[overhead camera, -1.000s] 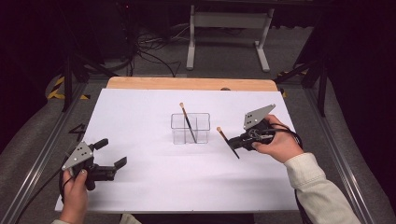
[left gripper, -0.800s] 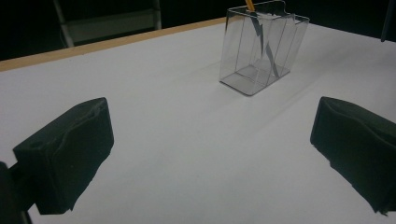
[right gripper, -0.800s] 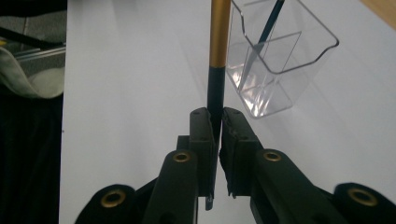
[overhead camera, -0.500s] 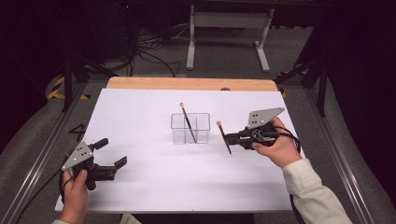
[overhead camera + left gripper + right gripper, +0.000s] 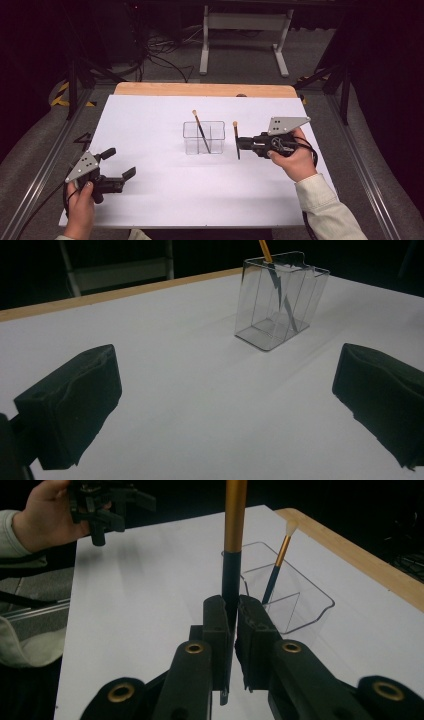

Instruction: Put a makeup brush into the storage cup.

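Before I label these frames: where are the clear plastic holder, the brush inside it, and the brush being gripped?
clear plastic holder [image 5: 191, 146], high view, front wall.
brush inside it [image 5: 200, 132], high view, mid-handle.
gripped brush [image 5: 234, 515], right gripper view, gold handle.

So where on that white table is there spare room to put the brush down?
Bare white sheet lies between the left gripper and the clear holder, and along the near edge. It is tight between the holder and the right gripper, which is clamping a brush.

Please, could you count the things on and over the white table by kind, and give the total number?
Brushes: 2, one standing in the holder, one held upright in the right tongs
Clear holder: 1
Tongs: 2, left, right
Total: 5
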Motion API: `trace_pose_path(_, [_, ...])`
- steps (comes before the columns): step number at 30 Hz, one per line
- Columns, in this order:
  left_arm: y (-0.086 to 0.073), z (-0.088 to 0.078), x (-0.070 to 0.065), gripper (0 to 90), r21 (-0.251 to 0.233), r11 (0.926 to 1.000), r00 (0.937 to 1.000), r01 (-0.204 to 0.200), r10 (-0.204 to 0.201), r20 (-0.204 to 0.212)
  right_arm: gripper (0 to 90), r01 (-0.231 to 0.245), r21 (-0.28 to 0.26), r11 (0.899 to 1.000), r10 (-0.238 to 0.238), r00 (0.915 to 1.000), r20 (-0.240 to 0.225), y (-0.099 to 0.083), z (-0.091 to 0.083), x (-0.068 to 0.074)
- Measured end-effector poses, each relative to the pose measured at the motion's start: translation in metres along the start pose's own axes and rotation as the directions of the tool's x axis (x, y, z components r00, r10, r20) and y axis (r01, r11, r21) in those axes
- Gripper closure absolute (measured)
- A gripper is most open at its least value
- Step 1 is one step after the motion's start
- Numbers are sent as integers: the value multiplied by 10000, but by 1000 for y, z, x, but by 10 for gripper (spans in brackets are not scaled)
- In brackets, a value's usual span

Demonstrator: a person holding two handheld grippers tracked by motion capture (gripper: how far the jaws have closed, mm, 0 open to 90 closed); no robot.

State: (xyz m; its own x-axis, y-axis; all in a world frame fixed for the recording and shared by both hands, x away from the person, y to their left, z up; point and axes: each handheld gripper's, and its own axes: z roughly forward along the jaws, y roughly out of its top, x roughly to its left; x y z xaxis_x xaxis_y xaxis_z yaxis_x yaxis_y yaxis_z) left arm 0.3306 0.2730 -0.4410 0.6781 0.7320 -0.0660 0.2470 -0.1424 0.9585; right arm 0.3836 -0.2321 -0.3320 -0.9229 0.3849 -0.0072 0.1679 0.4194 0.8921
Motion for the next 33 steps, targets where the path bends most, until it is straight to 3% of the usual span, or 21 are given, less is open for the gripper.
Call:
trace_pose_path(6, [0,0,0,3,-56,10000,10000,66,-66,35,839,-15,-582,9983,38,9992,404,3,1,2])
trace_pose_path(13, [0,0,0,3,-104,9999,10000,94,-94,25,839,-6,-812,9967,72,9967,811,11,4,4])
trace_pose_path(33, [-1,1,0,3,-74,10000,10000,56,-56,40,839,12,-1287,9917,145,9926,1207,37,31,-1])
